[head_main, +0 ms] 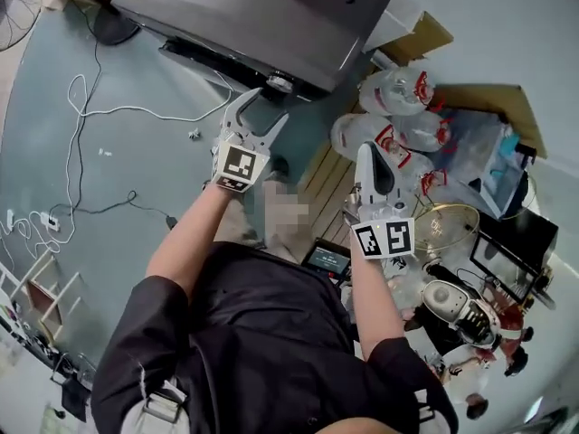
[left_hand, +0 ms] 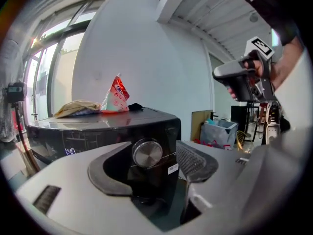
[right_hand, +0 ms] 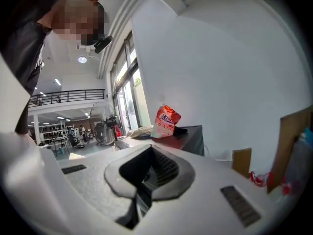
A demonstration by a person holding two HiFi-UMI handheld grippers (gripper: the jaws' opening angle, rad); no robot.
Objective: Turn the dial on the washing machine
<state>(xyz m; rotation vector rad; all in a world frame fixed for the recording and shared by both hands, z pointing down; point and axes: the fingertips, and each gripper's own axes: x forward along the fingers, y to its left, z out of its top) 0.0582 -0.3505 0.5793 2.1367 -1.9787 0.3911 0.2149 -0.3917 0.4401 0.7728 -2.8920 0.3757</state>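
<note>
The dark washing machine (head_main: 253, 16) stands at the top of the head view, with its round silver dial (head_main: 279, 83) on the front corner. My left gripper (head_main: 270, 103) is open just short of the dial and points at it. In the left gripper view the dial (left_hand: 147, 152) shows between the two spread pads of that gripper (left_hand: 149, 166), not touched by either. My right gripper (head_main: 366, 149) hangs further right, away from the machine, jaws together with nothing in them. In its own view the right gripper (right_hand: 146, 173) looks past the machine's far corner (right_hand: 190, 136).
A red pouch (left_hand: 117, 94) and cloth lie on the machine's lid. Plastic bags with red print (head_main: 398, 107), a cardboard box (head_main: 425, 34), a wooden pallet (head_main: 326, 179) and a fan (head_main: 448, 224) crowd the right. White cables (head_main: 81, 107) trail over the floor at left.
</note>
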